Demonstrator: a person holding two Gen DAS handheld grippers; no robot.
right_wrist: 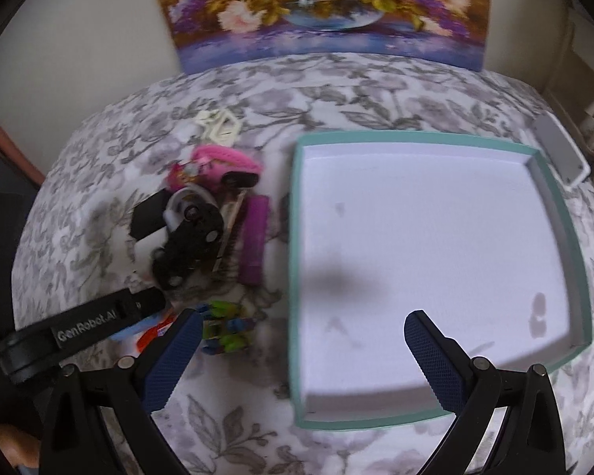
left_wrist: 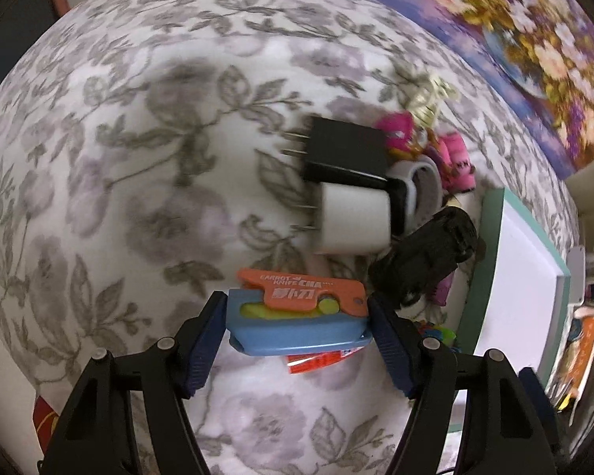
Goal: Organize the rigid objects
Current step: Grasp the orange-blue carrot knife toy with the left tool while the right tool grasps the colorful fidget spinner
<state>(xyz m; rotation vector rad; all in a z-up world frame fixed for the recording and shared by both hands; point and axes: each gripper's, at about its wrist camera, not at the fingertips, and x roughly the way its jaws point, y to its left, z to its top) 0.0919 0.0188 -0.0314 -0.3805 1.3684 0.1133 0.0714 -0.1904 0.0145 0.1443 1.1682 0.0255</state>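
My left gripper (left_wrist: 297, 328) is shut on a blue case with an orange carrot knife toy (left_wrist: 301, 316) across its pads, held over the flowered cloth. Beyond it lie a black charger (left_wrist: 346, 150), a white charger (left_wrist: 354, 221) and a black toy car (left_wrist: 423, 257). The teal-rimmed white tray (right_wrist: 297, 277) lies to the right and holds nothing. My right gripper (right_wrist: 301, 340) is open and empty, over the tray's near left rim. In the right wrist view the pile shows the black car (right_wrist: 188, 245), a purple bar (right_wrist: 253, 241), a pink toy (right_wrist: 217, 162) and a green block toy (right_wrist: 225, 328).
A flower painting (right_wrist: 320, 4) leans on the wall behind the table. A grey phone-like slab (right_wrist: 560, 150) lies past the tray's far right corner. The left gripper's black body (right_wrist: 79, 328) reaches in beside the pile. A red packet (left_wrist: 316, 360) lies under the held case.
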